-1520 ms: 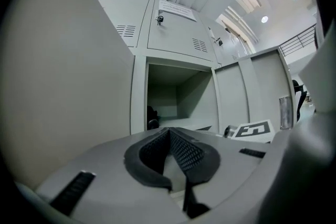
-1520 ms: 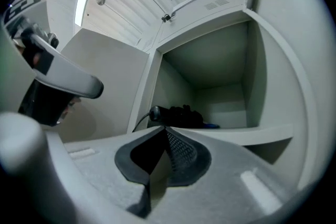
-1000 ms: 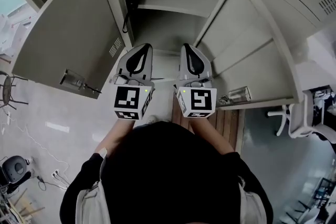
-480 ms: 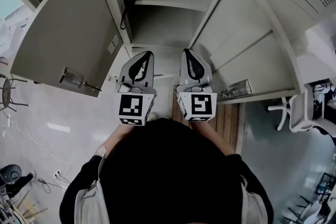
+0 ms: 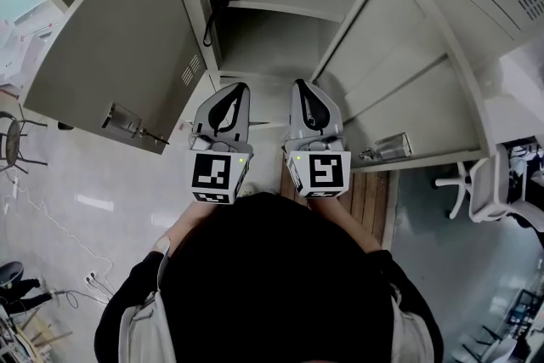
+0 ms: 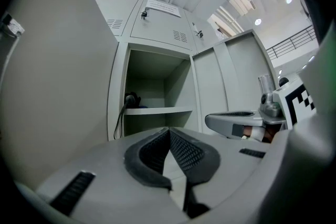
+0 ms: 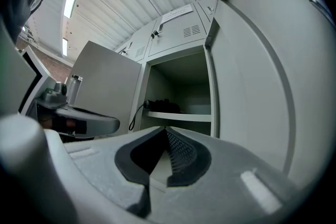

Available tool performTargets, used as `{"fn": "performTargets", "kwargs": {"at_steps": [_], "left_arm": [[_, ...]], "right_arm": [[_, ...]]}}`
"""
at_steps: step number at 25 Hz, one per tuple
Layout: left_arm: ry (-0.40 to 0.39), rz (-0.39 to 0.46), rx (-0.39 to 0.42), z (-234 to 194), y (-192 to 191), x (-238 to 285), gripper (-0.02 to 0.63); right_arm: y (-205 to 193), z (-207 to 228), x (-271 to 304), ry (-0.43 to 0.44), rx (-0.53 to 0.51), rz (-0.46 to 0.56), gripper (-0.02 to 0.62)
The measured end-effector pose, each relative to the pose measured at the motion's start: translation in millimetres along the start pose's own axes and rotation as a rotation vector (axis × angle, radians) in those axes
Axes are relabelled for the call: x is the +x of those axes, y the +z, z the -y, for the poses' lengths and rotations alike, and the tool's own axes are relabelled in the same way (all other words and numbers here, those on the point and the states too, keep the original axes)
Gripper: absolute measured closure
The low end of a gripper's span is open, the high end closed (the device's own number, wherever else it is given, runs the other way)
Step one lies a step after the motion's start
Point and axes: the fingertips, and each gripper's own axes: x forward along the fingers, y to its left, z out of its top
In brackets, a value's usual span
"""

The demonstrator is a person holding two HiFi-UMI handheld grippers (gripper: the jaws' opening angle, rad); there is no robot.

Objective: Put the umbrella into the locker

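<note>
At 12 o'clock in the head view, the locker (image 5: 255, 47) stands open. Its left door (image 5: 110, 55) is swung out toward 10 o'clock and its right door (image 5: 408, 89) toward 2 o'clock. The umbrella (image 5: 206, 25) shows only as a black wrist strap, a thin loop hanging over the front edge of the shelf (image 5: 280, 10) at the shelf's 9 o'clock end. The body lies in shadow above it. Below centre, the left gripper (image 5: 236, 87) and right gripper (image 5: 300, 84) are held side by side, both pointing at the locker opening and well short of the shelf.

Left gripper view: the jaws of the left gripper (image 6: 169, 129) are fully closed, pad against pad, with nothing between them. The umbrella (image 6: 130, 97) is a small, dark, folded bundle on the shelf (image 6: 157, 110) at 11 o'clock from the jaw tips, against the compartment's left wall. Its strap droops below the shelf edge. The right gripper (image 6: 231, 120) appears at 3 o'clock.

Right gripper view: the jaws of the right gripper (image 7: 166, 128) meet at the tips and carry nothing. The umbrella (image 7: 160, 106) lies lengthwise on the shelf (image 7: 181, 116) at 12 o'clock, black and compact, with the strap dangling at 10 o'clock.
</note>
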Motion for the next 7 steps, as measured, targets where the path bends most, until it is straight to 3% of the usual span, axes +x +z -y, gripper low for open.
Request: {"fn": "performTargets", "kwargs": {"at_steps": [7], "left_arm": [[-0.002, 0.006, -0.001, -2.4, 0.5, 2.2, 0.598]], "right_arm": [[0.9, -3.5, 5.0, 0.010, 0.014, 0.005, 0.592]]}}
